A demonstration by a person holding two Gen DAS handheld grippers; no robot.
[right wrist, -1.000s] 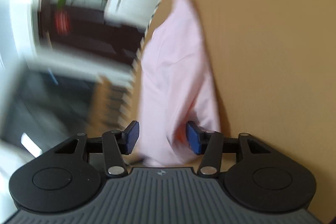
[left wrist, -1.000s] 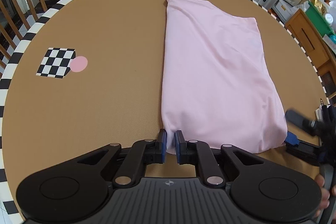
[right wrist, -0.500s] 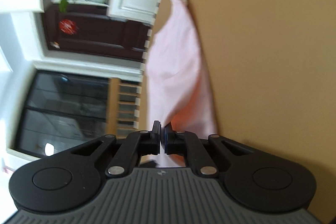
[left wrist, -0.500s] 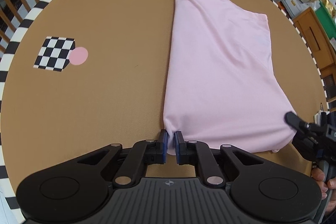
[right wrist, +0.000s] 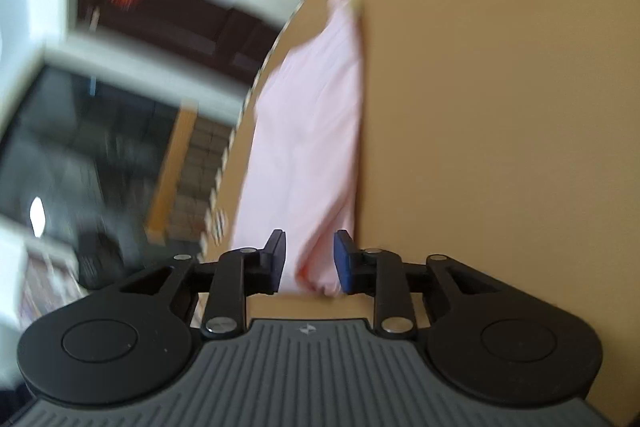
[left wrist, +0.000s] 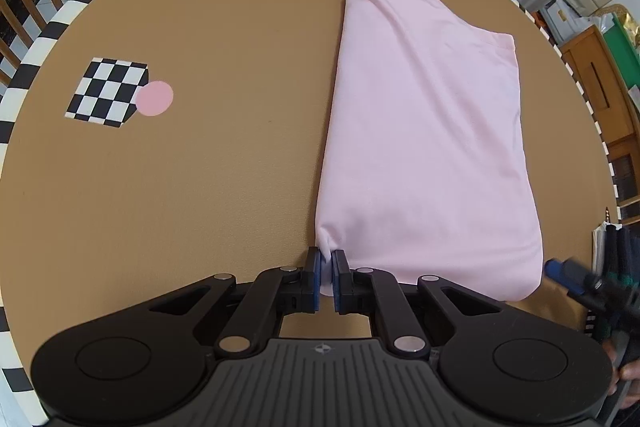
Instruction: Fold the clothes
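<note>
Pink garment's [left wrist: 428, 147] near corner is pinched in the left gripper [left wrist: 326, 277].

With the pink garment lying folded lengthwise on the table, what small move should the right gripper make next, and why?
Probably close the right gripper on the near corner of the pink garment. Its jaws are opening, with cloth between them but not pinched, while the left gripper already clamps the other near corner. Both corners must be held to lift the hem evenly.

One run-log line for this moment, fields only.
left gripper: shut on folded pink cloth garment corner | right gripper: opening, garment between fingers | round brown table
</note>
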